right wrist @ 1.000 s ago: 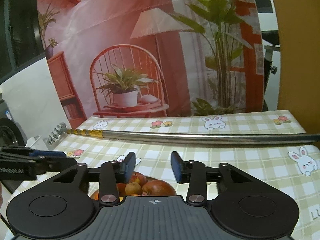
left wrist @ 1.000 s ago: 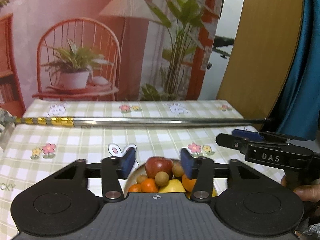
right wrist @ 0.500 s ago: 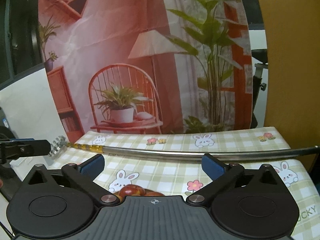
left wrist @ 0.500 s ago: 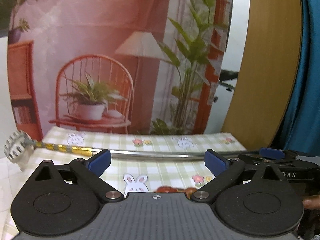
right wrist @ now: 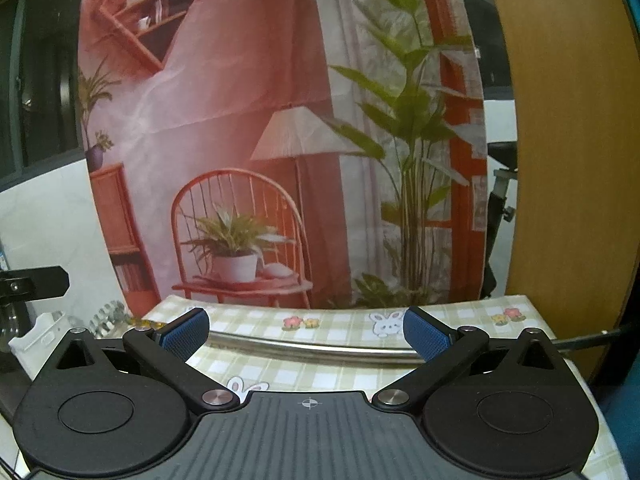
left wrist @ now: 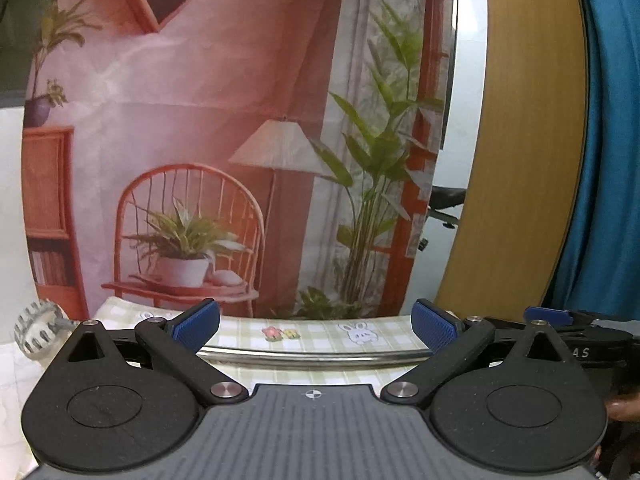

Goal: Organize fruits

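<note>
Left tongs: the black two-finger left tongs with ribbed blue pads stand fully apart, having just been opening, with nothing between them.
Right tongs: the matching black right tongs also stand wide apart after just opening, and empty.
Fruits: no fruit shows in either view now; both cameras look level across the counter at the backdrop, so where the fruits lie cannot be told from here.
Counter: the counter wears a smooth green-and-white checked cloth printed with rabbits and flowers.
Rod: a long, shiny, round metal rod with a toothed end lies across the cloth, straight in front of both tongs.
Backdrop: a soft printed fabric backdrop showing a red chair, a lamp and plants hangs behind the counter.
Risk, rod: a low reach forward would probably knock the rod, which is round and slick and likely to roll.
Risk, blind reach: with the fruits out of sight, a descent could land on one and bruise or scatter it.
Risk, crowding: the right tongs' body sits close at the left view's right edge, so the two may collide.
</note>
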Tool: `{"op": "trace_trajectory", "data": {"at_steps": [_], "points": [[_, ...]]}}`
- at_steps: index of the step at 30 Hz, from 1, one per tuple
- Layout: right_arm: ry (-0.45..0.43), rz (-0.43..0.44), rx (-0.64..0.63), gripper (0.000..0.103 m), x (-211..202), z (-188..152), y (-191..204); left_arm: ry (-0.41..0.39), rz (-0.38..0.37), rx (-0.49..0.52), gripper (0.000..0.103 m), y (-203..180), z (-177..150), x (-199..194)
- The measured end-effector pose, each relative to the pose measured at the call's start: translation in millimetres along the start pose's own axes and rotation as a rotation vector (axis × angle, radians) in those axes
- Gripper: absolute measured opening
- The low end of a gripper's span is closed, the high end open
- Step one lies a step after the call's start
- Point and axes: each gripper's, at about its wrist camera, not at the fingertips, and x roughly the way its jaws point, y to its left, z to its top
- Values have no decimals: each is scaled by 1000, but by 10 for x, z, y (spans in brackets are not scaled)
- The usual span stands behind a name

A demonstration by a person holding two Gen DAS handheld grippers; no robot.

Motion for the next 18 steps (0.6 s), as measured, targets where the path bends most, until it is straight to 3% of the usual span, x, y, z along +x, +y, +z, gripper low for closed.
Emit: {"op": "trace_trajectory", "data": {"at_steps": [9, 18], "points": [[-18, 3, 3, 103, -80, 54, 13, -25, 12, 48, 103, -92, 4, -56], [-25, 8, 11, 103, -103, 63, 12, -21, 12, 26, 103, -75, 21, -84]]}}
